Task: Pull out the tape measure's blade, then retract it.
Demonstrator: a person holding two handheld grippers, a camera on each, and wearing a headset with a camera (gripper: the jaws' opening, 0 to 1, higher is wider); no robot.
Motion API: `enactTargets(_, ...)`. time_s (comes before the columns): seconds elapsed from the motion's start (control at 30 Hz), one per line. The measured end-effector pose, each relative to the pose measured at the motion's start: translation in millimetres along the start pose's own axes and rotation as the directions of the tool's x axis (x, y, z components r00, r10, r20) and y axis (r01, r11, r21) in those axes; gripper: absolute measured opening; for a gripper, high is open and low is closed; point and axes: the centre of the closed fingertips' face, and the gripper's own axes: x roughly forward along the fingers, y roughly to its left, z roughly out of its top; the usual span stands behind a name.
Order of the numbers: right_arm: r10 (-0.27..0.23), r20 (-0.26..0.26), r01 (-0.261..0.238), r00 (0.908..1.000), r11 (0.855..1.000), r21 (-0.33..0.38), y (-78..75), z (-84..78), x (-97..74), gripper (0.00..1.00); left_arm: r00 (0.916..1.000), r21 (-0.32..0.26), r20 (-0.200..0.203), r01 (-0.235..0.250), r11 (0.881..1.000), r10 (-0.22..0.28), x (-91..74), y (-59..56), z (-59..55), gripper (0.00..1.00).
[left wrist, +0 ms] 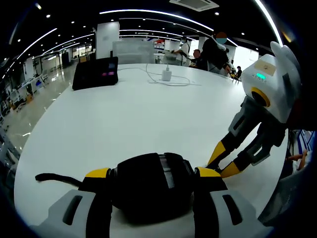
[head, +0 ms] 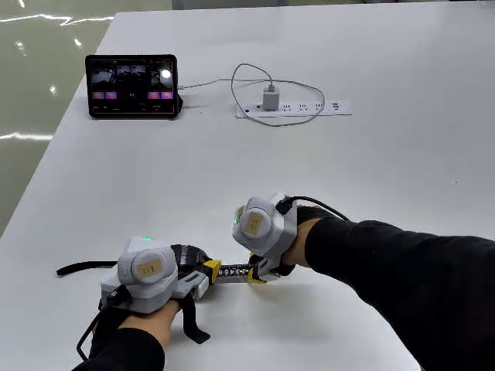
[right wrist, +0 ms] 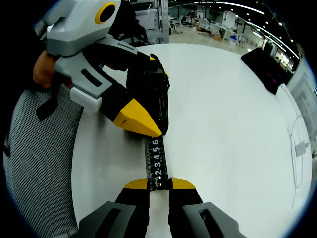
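Near edge of the flat white table (head: 371, 170): black rounded plastic tape measure case (head: 188, 256) on the tabletop, clamped between the jaws of the left gripper (head: 205, 274); dark numbered metal blade (head: 232, 271) running from the case rightward to the right gripper (head: 255, 275), whose jaws pinch its end; thin black strap (head: 77, 268) on the table left of the case; far side: black rectangular tablet (head: 131, 85) at left; long white power strip (head: 298, 109) to its right; white cube charger (head: 271, 98) plugged into the strip.

the tip of the numbered tape blade (right wrist: 156, 161) is hidden within the right gripper (right wrist: 158, 184); the screen of the black tablet (head: 131, 85) is unreadably small.
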Motion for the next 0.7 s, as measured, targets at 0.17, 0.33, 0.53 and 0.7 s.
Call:
enactTargets(0.17,0.003,0.008,-0.003,1.0000,1.000,0.008,-0.4,2.3,1.0,0.10,1.0000,-0.005,0.000,0.003,1.000,-0.003,-0.4,-0.1,0.0,0.61)
enactTargets(0.33,0.004,0.017,-0.004,0.9998,1.000,0.008,0.1,5.1,2.5,0.10,1.0000,-0.011,0.001,0.008,1.000,-0.008,-0.7,0.4,-0.1,0.61)
enactTargets(0.53,0.003,0.025,-0.003,0.9997,1.000,-0.005,0.7,9.5,4.2,0.10,0.9999,-0.013,0.003,0.011,1.000,-0.011,-1.0,0.2,0.3,0.61)
enactTargets(0.7,0.004,0.036,-0.003,0.9994,1.000,-0.008,1.3,13.3,5.4,0.10,0.9999,-0.017,0.004,0.014,1.000,-0.014,-1.3,0.8,0.7,0.61)
